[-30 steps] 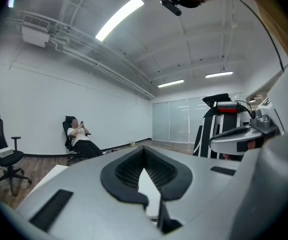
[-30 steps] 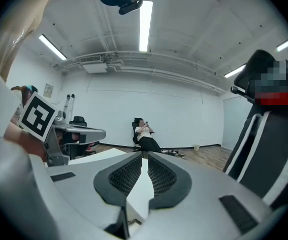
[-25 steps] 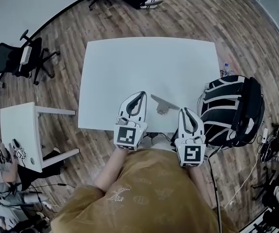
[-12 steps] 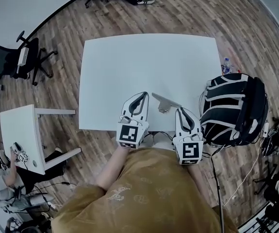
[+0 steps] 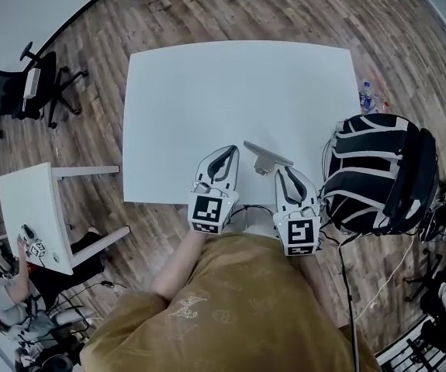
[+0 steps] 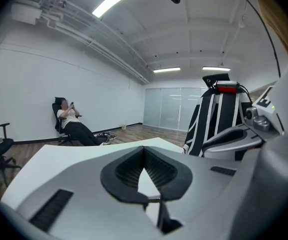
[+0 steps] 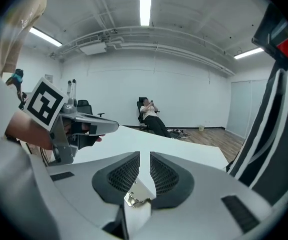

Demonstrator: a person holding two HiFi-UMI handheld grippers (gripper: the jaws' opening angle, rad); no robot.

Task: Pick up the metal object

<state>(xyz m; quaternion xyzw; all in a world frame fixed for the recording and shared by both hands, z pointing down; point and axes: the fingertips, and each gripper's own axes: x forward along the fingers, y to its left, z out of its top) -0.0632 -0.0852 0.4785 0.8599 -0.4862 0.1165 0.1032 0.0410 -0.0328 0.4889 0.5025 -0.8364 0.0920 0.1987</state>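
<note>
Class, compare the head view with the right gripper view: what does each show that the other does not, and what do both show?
Only the head view: the bottle beside the table, the right gripper seen from above, and the whole metal object lying on the table just ahead of it. Only the right gripper view: the ceiling lights and the narrow gap between that gripper's jaws. Both: the table, the left gripper and the striped backpack.
</note>
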